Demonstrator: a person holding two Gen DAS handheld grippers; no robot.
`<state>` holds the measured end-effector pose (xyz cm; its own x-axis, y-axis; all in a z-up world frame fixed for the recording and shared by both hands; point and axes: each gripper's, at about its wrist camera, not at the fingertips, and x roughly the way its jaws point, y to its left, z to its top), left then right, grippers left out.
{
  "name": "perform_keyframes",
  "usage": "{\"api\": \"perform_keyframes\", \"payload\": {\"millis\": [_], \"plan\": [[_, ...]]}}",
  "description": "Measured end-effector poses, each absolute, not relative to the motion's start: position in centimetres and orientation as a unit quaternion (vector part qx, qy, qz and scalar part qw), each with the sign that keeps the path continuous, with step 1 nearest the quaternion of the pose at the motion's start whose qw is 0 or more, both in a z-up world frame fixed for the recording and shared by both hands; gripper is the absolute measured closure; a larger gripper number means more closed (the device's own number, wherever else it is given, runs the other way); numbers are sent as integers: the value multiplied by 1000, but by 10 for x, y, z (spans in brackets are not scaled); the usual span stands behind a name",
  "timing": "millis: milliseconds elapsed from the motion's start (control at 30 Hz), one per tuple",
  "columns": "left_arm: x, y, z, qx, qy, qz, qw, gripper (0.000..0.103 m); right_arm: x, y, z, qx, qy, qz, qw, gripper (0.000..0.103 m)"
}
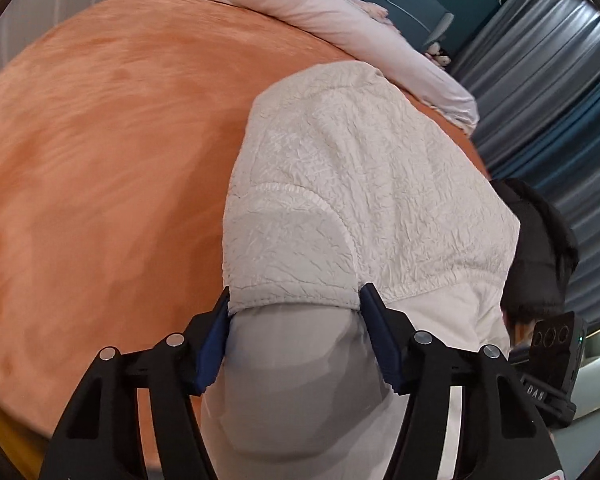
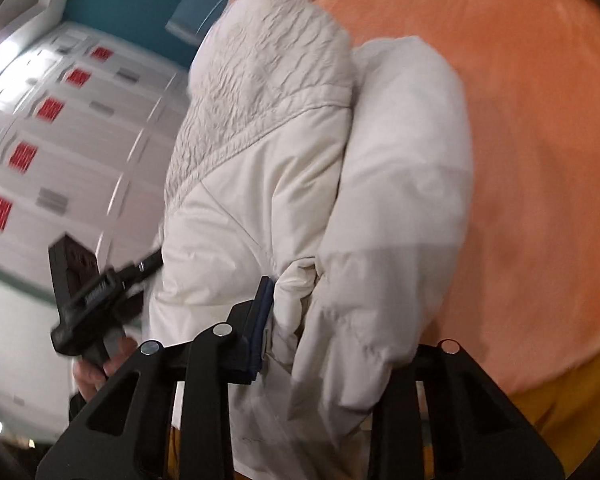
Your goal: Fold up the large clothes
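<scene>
A large white padded jacket (image 1: pixel 364 184) with a crinkled quilted panel lies on the orange bed cover (image 1: pixel 99 160). My left gripper (image 1: pixel 293 304) has its jaws wide apart around a thick fold of the jacket's edge, with grey lining (image 1: pixel 291 380) bulging between the blue pads (image 1: pixel 215 344). In the right wrist view the same jacket (image 2: pixel 259 208) hangs bunched, with a puffy sleeve (image 2: pixel 400 184) on the right. My right gripper (image 2: pixel 320 320) grips a bunch of jacket fabric; its right finger is hidden under the sleeve.
A pale pink duvet (image 1: pixel 300 4) lies at the bed's far side. Grey-blue curtains (image 1: pixel 560 92) hang at right. The other hand-held gripper (image 2: pixel 87 292) shows in the right wrist view, with white cabinets (image 2: pixel 59 140) behind. The orange cover (image 2: pixel 540 160) spreads to the right.
</scene>
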<state>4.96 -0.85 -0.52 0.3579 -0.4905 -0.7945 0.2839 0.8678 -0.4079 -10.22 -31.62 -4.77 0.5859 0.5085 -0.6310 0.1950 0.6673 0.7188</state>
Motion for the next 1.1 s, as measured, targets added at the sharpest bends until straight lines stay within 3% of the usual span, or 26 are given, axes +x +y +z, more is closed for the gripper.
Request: {"api": "perform_keyframes", "payload": {"millis": [67, 100, 233, 300, 367, 400, 500, 567, 633, 700, 767, 833, 900, 933, 967, 1100], "plan": [[37, 2, -18, -71, 519, -214, 824, 38, -111, -297, -73, 398, 461, 100, 787, 62], [31, 8, -25, -64, 512, -205, 831, 34, -112, -295, -83, 404, 463, 91, 784, 49], [23, 15, -3, -58, 485, -192, 851, 39, -107, -304, -56, 382, 464, 50, 798, 46], [13, 11, 30, -24, 431, -188, 882, 38, -111, -316, -21, 356, 433, 22, 828, 44], [10, 2, 58, 7, 381, -185, 906, 34, -106, -328, -2, 350, 409, -1, 843, 26], [12, -5, 66, 17, 372, -183, 910, 27, -97, -334, 2, 344, 400, -10, 849, 15], [29, -26, 68, 12, 377, -184, 908, 26, -55, -334, -5, 312, 412, -34, 856, 14], [39, -34, 59, 3, 394, -181, 901, 26, -27, -325, -19, 324, 442, -22, 836, 29], [46, -37, 53, 2, 412, -170, 895, 29, -15, -308, -2, 299, 436, 4, 849, 76], [40, -34, 61, -9, 399, -180, 899, 29, -30, -295, 49, 281, 375, 71, 881, 89], [29, -29, 69, 2, 374, -179, 910, 29, -48, -287, 80, 294, 318, 143, 890, 92], [26, -34, 63, 27, 374, -169, 911, 27, -51, -290, 73, 291, 308, 142, 895, 92], [35, -41, 41, 31, 407, -167, 898, 27, -30, -306, 7, 281, 402, 56, 870, 88], [39, -43, 30, 32, 422, -167, 891, 27, -23, -311, -26, 273, 447, 28, 851, 79], [44, -48, 11, 39, 450, -162, 877, 25, -26, -320, -43, 292, 450, 11, 844, 79], [39, -46, 0, 47, 447, -134, 883, 24, -49, -331, -8, 333, 439, -9, 835, 79]]}}
